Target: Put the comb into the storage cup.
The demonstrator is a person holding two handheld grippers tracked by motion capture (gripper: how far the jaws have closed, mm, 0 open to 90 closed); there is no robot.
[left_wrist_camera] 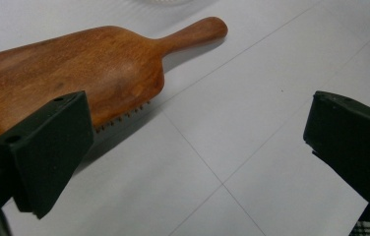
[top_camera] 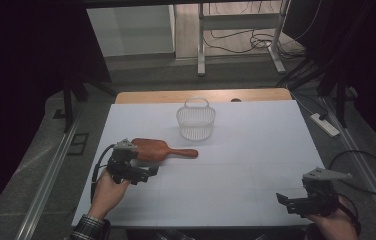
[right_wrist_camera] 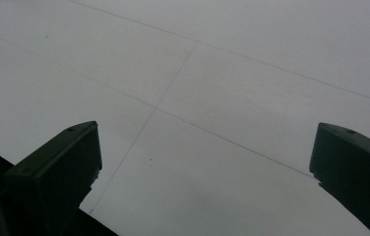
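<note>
The wooden hairbrush (top_camera: 157,149) lay bristles down on the white worktop (top_camera: 246,165), left of centre, its handle pointing toward the person's right. A white wire basket (top_camera: 196,120) stood well apart from it, farther back and near the middle.

The left tongs (top_camera: 143,175) hovered just beside the near edge of the brush head, jaws spread wide and holding nothing. In the left gripper view the brush (left_wrist_camera: 75,73) sat beyond the left jaw, not between the two. The right tongs (top_camera: 288,201) rested at the near right corner of the worktop, likewise spread and empty, well apart from everything.

Assessment: the brush appeared rigid and of modest weight, with a smooth finished back that could slip under a narrow grip. The head looked too broad for a sure pinch across its width. The slim handle, or the neck where it meets the head, seemed the sounder hold. Bristles underneath would yield slightly and keep the body raised off the surface.
</note>
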